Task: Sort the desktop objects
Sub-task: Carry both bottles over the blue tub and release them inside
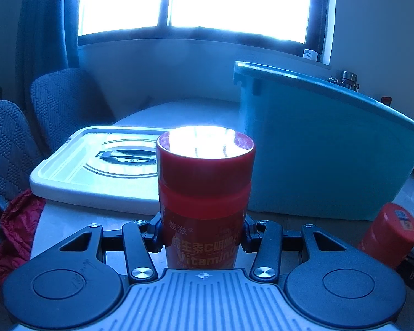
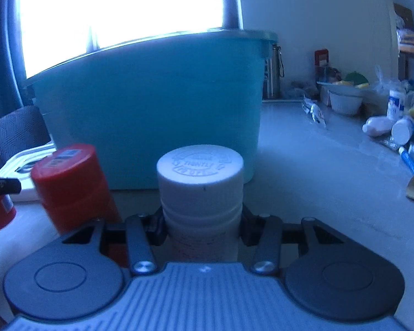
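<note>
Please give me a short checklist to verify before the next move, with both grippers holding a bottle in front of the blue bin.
1. Left gripper grips the red vitamin C bottle on both sides: ok.
2. Right gripper grips the white-capped bottle on both sides: ok.
3. Both held bottles stand upright with caps on: ok.
4. The blue bin is uncovered, its white lid lying on the table beside it: ok.
5. Room inside the bin for the bottles: cannot tell, the inside is hidden.
6. The second red bottle is apart from the right gripper: cannot tell, it sits very near in the right wrist view.
</note>
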